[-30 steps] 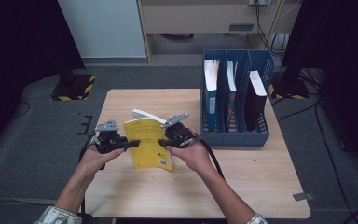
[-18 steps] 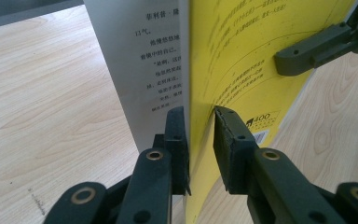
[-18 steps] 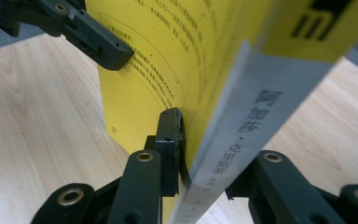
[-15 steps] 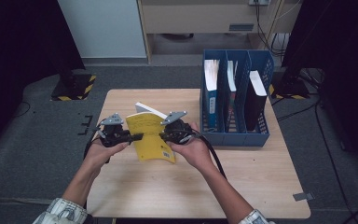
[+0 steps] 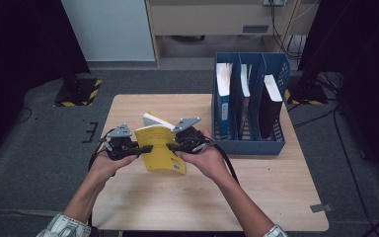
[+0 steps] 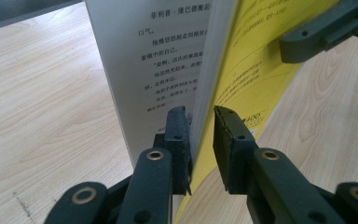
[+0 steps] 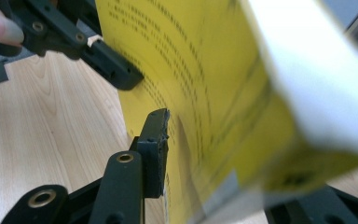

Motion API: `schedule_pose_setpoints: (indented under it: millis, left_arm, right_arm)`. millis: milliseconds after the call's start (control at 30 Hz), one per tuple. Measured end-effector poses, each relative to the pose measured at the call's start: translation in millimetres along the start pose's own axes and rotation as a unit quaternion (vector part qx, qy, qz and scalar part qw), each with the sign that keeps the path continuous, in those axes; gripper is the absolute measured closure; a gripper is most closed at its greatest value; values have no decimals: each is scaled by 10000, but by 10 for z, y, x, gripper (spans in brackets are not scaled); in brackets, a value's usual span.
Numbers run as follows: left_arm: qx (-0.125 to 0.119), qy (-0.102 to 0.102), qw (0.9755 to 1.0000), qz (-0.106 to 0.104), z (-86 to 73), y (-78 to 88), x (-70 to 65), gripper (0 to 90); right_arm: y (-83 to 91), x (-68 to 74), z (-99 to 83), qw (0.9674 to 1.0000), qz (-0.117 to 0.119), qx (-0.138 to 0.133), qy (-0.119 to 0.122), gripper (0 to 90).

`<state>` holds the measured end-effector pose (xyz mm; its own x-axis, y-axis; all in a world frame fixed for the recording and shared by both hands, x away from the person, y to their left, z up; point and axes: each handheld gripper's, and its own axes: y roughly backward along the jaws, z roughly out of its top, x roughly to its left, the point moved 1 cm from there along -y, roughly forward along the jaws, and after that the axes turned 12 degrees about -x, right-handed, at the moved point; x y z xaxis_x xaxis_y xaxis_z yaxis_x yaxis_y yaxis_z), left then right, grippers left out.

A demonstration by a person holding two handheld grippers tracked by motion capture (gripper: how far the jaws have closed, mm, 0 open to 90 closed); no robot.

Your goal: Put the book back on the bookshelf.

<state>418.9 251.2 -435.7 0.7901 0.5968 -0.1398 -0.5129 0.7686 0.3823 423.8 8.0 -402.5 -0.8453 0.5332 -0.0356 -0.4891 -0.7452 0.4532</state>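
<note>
Here, compared with one second ago, the yellow book (image 5: 160,148) has tilted: its lower corner now swings toward my side of the table (image 5: 256,197), and the white page block shows at its top edge. Both hands have stayed in much the same place.

I hold the book above the table, left of the blue file rack (image 5: 249,111), between the two grippers. In the left gripper view, the left gripper (image 6: 200,135) has its jaws drawn close on the book's edge; the left pad touches the printed page, while a thin gap shows beside the right pad. The right gripper (image 5: 177,146) straddles the opposite edge; its jaws have just been opening with the cover between them, and in the right gripper view its near pad (image 7: 154,140) stands just off the yellow cover, so I judge that grip released.

Edges and room: the book's right edge lies near the rack's left wall but apart from it. The rack holds upright books (image 5: 223,96) in its compartments. Bare tabletop lies on my side of the book and left of the left gripper.
</note>
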Motion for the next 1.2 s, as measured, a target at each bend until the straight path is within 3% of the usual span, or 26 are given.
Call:
schedule_pose_setpoints:
  millis: [100,133,200,267,500,700,767,1200]
  left_arm:
    - [0,0,10000,10,-1,1,-3,745]
    - [-20,15,10000,58,-4,0,-2,728]
    - [-48,29,9999,107,-7,-1,0,690]
    - [-85,99,9993,355,-26,4,36,611]
    - [-81,309,9971,693,-178,101,141,520]
    - [143,211,9955,915,-362,164,148,465]
    - [255,133,9947,988,-429,174,135,448]
    - [604,184,9915,1134,-766,117,74,305]
  right_arm:
    - [-10,7,37,10000,0,-31,14,628]
    - [-14,9,66,9999,-50,6,102,691]
    - [-14,14,78,9999,-37,25,129,714]
    - [-14,16,82,9998,20,18,189,727]
    - [-17,-106,69,9998,-190,2,68,736]
    - [-5,-198,61,9990,-439,-38,60,741]
    - [10,-198,51,9991,-414,-37,35,740]
    - [66,-139,54,9999,-92,-101,-62,716]
